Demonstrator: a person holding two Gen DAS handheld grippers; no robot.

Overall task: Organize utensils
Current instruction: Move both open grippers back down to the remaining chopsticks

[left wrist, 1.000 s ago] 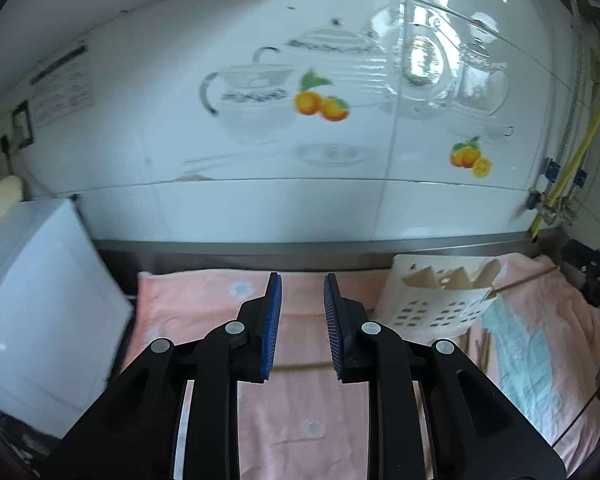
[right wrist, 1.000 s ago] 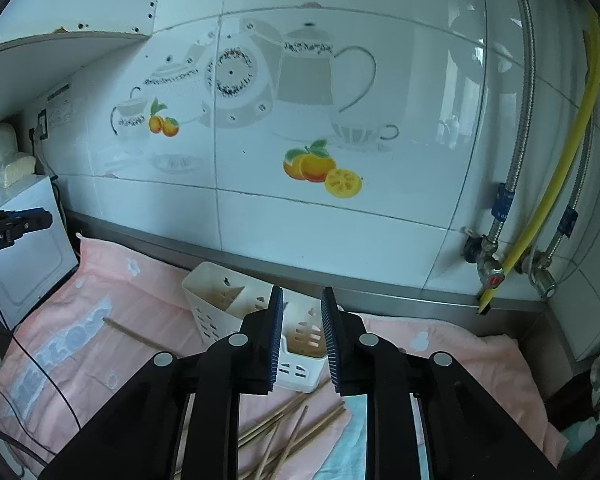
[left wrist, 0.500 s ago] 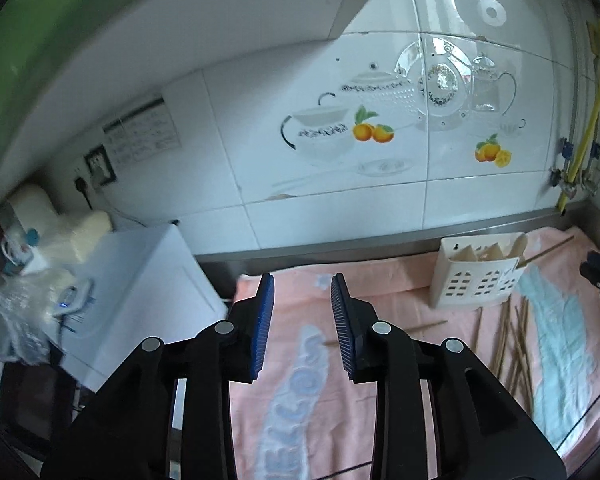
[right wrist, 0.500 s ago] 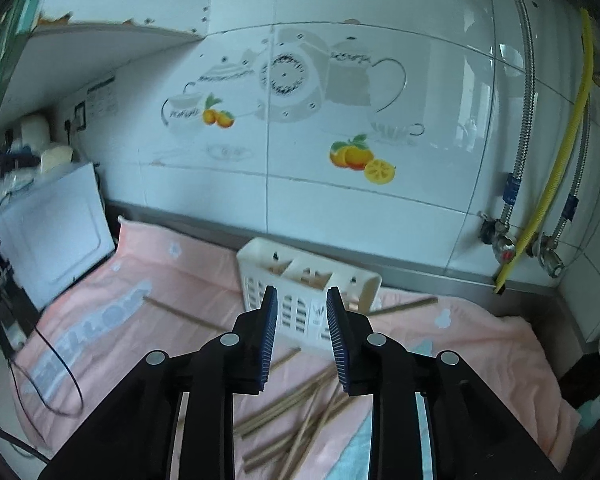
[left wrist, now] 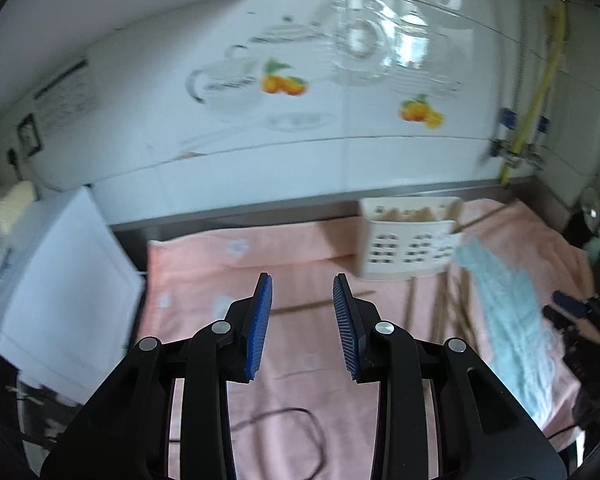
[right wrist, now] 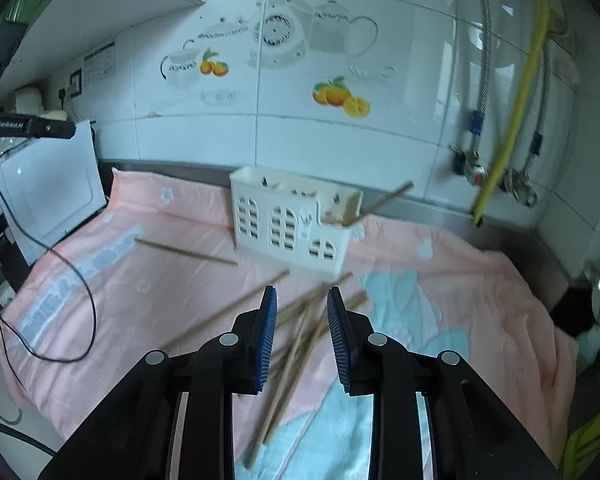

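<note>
A white slotted utensil holder [right wrist: 292,220] stands on the pink towel [right wrist: 172,272] by the wall, with one chopstick [right wrist: 384,200] leaning out of it. It also shows in the left wrist view [left wrist: 408,240]. Several wooden chopsticks [right wrist: 300,320] lie scattered on the towel in front of it; one lies apart at the left [right wrist: 184,252]. My right gripper [right wrist: 300,296] is open and empty above the scattered chopsticks. My left gripper [left wrist: 302,284] is open and empty above the towel, left of the holder.
A white appliance [left wrist: 60,292] stands at the left edge of the counter. A black cable [right wrist: 80,300] loops over the towel's left side. Pipes and a yellow hose [right wrist: 516,100] run down the wall at the right. A tiled wall backs the counter.
Both grippers have pulled back and higher from the wall, then come forward and lower over the towel. The right gripper now hangs over the scattered chopsticks. Both jaws stay open.
</note>
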